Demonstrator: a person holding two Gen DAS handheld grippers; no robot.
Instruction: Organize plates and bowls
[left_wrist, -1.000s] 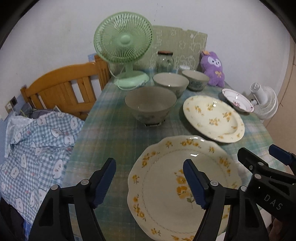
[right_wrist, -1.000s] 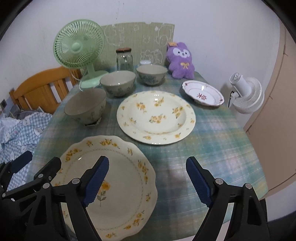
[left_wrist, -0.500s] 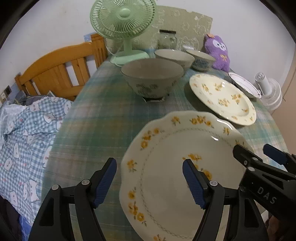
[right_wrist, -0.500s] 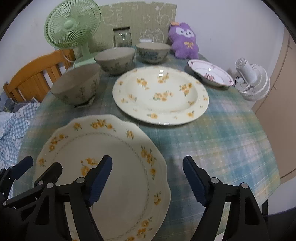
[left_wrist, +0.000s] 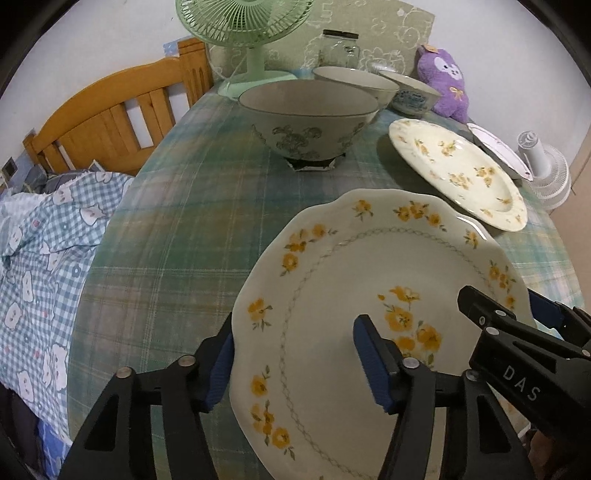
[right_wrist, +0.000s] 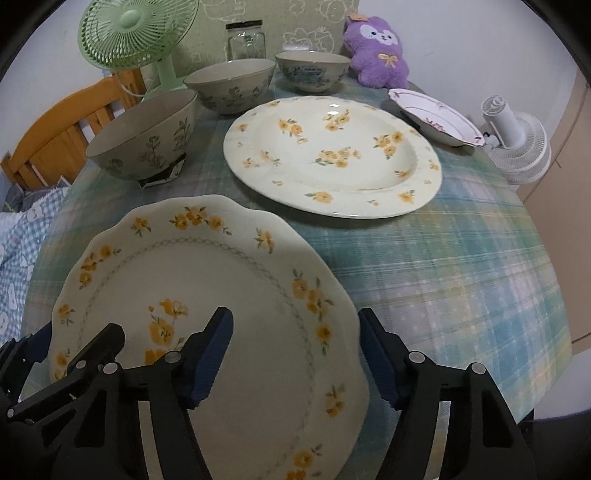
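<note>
Left wrist view: my left tool (left_wrist: 297, 360) stands open, fingers straddling the left rim of the scalloped plate (left_wrist: 354, 295); one finger outside the rim, one over the plate face; large bowl (left_wrist: 308, 120) ahead on the tabletop (left_wrist: 177, 229).

Right wrist view: my right tool (right_wrist: 295, 354) is open, straddling the plate's right rim; round flowered plate (right_wrist: 332, 155) lies ahead.

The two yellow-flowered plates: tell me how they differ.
The near plate has a wavy, scalloped edge; the far plate has a smoother round rim. The near plate sits between the open fingers of both grippers, left and right; the far plate lies untouched mid-table. The far plate dips deeper in the middle. Both are cream with yellow flowers.
</note>
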